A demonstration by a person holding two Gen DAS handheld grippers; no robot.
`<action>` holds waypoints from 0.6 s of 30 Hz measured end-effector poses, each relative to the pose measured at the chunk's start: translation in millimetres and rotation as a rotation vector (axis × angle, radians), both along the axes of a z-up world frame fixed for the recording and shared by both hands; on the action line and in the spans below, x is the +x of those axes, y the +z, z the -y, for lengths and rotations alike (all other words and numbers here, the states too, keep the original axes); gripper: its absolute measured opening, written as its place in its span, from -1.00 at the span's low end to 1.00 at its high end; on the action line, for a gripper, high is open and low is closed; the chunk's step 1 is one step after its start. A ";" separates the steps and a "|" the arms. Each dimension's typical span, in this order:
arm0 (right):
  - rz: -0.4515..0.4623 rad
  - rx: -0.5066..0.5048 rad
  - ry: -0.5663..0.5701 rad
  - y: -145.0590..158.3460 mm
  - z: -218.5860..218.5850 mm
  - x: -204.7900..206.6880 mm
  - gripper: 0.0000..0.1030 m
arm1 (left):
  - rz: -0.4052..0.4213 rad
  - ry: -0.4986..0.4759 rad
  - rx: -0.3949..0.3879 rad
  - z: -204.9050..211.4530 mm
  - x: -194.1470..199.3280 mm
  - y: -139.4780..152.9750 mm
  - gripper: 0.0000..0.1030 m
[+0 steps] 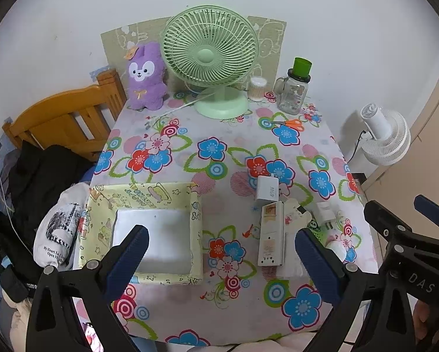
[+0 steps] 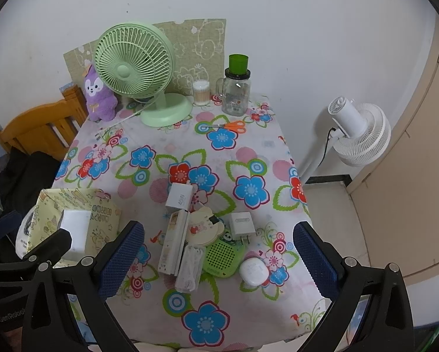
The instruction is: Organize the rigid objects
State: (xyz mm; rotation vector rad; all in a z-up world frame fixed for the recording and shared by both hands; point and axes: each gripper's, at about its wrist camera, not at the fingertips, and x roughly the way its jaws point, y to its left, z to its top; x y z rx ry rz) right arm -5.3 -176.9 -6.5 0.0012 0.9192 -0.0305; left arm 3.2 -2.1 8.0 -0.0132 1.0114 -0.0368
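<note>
Floral tablecloth (image 2: 248, 158) covers a small table against a white wall. Near its front edge sits 1 cluster of small rigid items: 2 white chargers, a 45W block (image 2: 179, 199) and a smaller plug (image 2: 241, 224), w/ 1 long white box (image 2: 174, 242), 1 green speaker (image 2: 223, 257), 1 round white case (image 2: 254, 270) and 1 cream bear-shaped piece (image 2: 203, 226), mostly touching. To the left, 1 yellow fabric bin (image 1: 172, 199) holds 1 white block (image 1: 153, 228). Left gripper (image 1: 220, 259) and right gripper (image 2: 218, 259) both hover spread wide, empty. At the back: 1 green fan (image 1: 209, 55), 1 purple plush (image 1: 146, 77), 1 jar (image 1: 292, 91), 1 pair of orange scissors (image 1: 289, 123).
</note>
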 end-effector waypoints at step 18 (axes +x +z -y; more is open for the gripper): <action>-0.001 0.004 -0.002 0.3 0.0 -0.8 0.99 | -0.003 0.010 0.010 -1.2 0.4 -0.3 0.95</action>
